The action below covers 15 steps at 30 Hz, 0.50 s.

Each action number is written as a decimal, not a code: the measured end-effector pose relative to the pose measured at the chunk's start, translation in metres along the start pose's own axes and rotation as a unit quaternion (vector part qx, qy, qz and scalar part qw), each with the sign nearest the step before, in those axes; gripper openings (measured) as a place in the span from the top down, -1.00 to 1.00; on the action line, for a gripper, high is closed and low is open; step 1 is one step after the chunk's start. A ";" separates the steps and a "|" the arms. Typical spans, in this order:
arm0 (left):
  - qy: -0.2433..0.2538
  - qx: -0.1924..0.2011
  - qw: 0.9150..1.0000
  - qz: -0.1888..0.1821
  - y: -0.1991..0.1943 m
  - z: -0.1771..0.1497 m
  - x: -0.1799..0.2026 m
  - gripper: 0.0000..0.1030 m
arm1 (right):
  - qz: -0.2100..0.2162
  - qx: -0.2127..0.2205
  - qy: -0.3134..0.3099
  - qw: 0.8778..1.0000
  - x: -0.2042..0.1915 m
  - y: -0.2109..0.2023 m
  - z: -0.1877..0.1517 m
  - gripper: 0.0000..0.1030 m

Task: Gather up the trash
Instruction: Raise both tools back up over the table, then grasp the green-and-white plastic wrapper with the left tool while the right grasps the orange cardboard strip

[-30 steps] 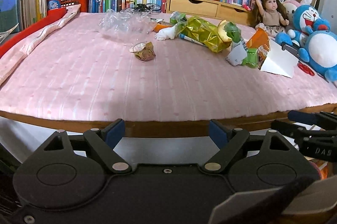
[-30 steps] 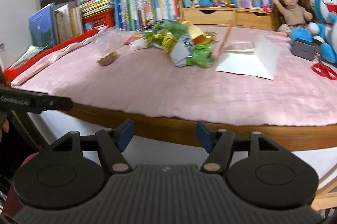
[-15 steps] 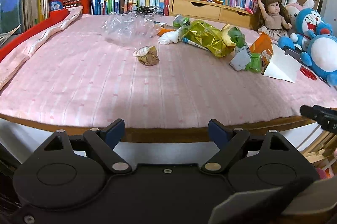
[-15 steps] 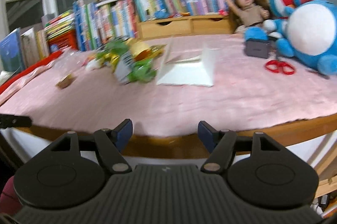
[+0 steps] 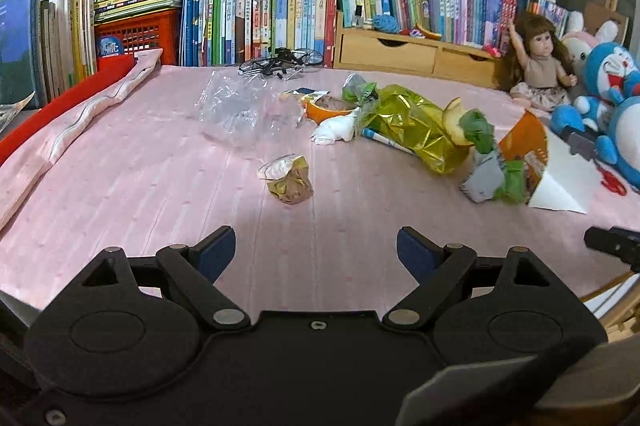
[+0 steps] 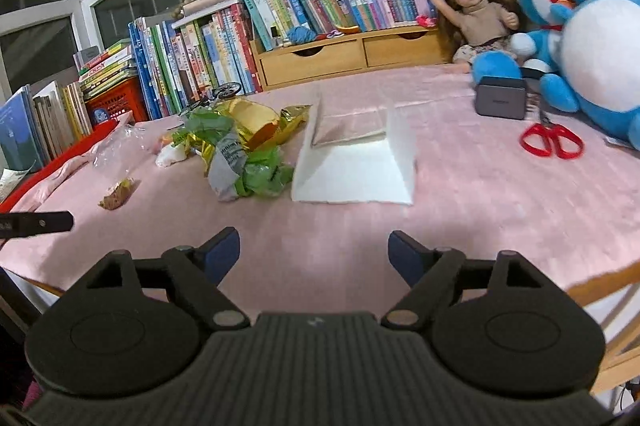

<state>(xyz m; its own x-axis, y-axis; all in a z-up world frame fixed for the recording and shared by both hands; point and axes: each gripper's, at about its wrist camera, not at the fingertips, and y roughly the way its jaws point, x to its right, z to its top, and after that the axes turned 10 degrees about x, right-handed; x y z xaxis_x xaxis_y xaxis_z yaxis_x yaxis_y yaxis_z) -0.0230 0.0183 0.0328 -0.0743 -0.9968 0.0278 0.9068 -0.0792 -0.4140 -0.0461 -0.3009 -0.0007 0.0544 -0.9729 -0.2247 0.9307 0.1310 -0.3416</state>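
Both of my tongs have come forward over the table edge since a second ago: the wooden rim that lay ahead of the fingers is now behind them, and pink cloth fills the space between the tips.

Left view: my left gripper [image 5: 316, 250] stands wide apart with nothing between its blue pads, hanging over the pink tablecloth [image 5: 160, 193]. Straight ahead lies a small crumpled brown wrapper [image 5: 290, 179], alone on the cloth. Beyond it to the left is a clear plastic bag [image 5: 244, 109]. To the right sits the main litter: a white tissue wad [image 5: 334, 131], a gold foil bag [image 5: 416, 125], and a grey-and-green wrapper [image 5: 492, 177] just beside a folded white paper [image 5: 560, 187]. Books [image 5: 260, 17] line the back, a doll [image 5: 540, 65] sits far right.

Right view: my right gripper [image 6: 314, 252] is opening, its pads spread with only cloth between them. The folded white paper [image 6: 352, 173] lies ahead, the grey-and-green wrapper [image 6: 244, 169] touching its left edge, the gold foil bag [image 6: 256, 123] behind that. The brown wrapper [image 6: 116, 195] is well apart at the left. Red scissors [image 6: 552, 141] and a grey box [image 6: 500, 99] lie to the right, near a blue plush toy [image 6: 592, 53]
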 end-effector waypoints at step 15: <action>0.026 -0.014 0.999 0.013 0.037 0.011 0.020 -0.69 | 0.025 -0.020 -0.034 0.999 -0.032 0.042 0.018 -0.72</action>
<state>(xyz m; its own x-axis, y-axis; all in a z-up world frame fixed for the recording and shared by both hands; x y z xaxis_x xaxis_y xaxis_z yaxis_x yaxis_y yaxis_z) 0.0136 -0.0048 0.0283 -0.0733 -0.9968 -0.0309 0.8967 -0.0524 -0.4395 -0.0017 -0.2677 0.0086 0.1272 -0.9754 -0.1800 0.9113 0.1866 -0.3671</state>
